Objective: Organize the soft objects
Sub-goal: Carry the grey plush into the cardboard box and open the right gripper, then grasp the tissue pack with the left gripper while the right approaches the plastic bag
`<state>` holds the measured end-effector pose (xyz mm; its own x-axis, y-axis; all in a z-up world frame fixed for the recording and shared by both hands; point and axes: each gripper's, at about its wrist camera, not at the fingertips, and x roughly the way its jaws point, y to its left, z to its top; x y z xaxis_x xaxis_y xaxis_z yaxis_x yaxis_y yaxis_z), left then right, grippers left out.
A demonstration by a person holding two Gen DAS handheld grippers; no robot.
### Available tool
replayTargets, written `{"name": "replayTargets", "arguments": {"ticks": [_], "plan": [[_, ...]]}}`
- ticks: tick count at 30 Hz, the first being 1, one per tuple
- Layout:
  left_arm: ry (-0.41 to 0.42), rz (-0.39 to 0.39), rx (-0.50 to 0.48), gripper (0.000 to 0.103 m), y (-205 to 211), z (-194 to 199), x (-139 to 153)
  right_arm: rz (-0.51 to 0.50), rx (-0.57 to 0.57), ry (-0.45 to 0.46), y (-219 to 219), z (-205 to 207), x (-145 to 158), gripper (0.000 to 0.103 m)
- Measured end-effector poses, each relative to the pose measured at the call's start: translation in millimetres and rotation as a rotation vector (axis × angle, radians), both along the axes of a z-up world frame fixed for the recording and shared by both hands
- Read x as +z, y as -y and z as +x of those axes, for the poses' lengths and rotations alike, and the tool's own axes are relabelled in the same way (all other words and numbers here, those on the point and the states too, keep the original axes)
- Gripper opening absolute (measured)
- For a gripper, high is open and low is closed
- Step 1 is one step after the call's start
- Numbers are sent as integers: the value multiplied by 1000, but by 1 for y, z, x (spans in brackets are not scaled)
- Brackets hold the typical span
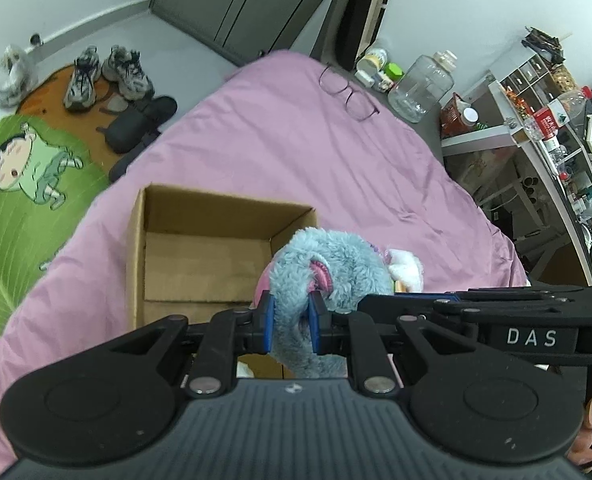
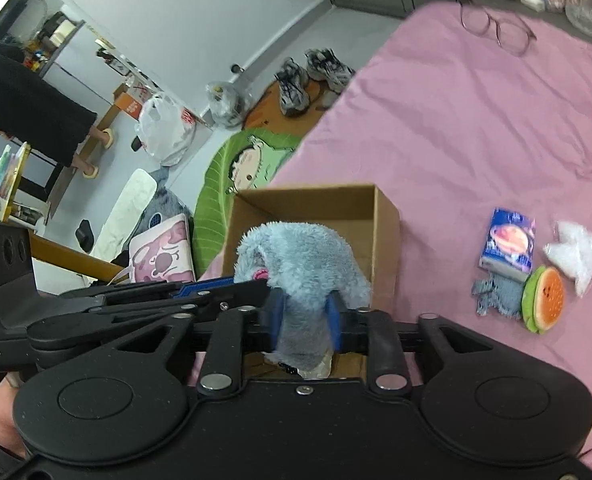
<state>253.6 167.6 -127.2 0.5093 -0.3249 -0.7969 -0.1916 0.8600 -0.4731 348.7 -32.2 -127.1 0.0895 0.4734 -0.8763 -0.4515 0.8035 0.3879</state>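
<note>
Both grippers pinch the blue plush toy (image 1: 328,264): the left gripper (image 1: 291,322) clamps one end, the right gripper (image 2: 306,320) the other. The open cardboard box (image 1: 203,256) lies just beyond the fingers, toward eleven o'clock in the left wrist view and twelve o'clock in the right. The toy hangs at the box's near rim, so the drop looks to be a short carry forward.

A: What does the blue plush toy (image 1: 328,264) hide beyond the left gripper (image 1: 291,320) fingertips?

B: The near right corner of the cardboard box (image 1: 199,248), and most of a white plush (image 1: 406,268) just right of the fingers. Below the pads, the toy's lower end runs behind the gripper body.

A: And from the right wrist?

B: Beyond the right gripper (image 2: 306,316) fingers the toy covers the middle of the box floor. A pale thing under the pads is too hidden to name. Far right of the fingers, the small white fluffy item (image 2: 576,252) is blurred. Far left, the standing person (image 2: 23,100) is cut by the frame edge.
</note>
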Motion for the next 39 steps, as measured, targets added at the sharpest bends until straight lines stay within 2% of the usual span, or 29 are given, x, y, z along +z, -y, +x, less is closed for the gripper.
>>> {"name": "replayTargets", "arguments": {"ticks": [1, 2, 7, 12, 14, 17, 20, 26, 34, 39], "plan": [[-19, -3, 2, 18, 0, 1, -4, -3, -8, -20, 1, 1, -3, 44], [-44, 2, 2, 20, 1, 3, -9, -5, -15, -19, 2, 1, -3, 45], [-101, 13, 11, 24, 2, 2, -17, -3, -43, -4, 17, 0, 6, 48], [-93, 44, 23, 33, 6, 0, -4, 1, -66, 14, 41, -1, 18, 51], [-81, 56, 25, 42, 11, -1, 3, 3, -84, 22, 53, -1, 22, 53], [-68, 69, 22, 50, 21, 0, 12, 9, -111, 33, 71, -1, 28, 53], [-57, 86, 3, 53, 36, 1, 20, 19, -143, 45, 90, -1, 33, 53], [-41, 104, -30, 56, 64, 7, 32, 35, -204, 62, 125, 0, 41, 53], [-32, 130, -78, 56, 96, 17, 44, 46, -263, 64, 160, 5, 36, 53], [-34, 143, -93, 56, 111, 26, 46, 58, -290, 62, 178, 9, 32, 59]]}}
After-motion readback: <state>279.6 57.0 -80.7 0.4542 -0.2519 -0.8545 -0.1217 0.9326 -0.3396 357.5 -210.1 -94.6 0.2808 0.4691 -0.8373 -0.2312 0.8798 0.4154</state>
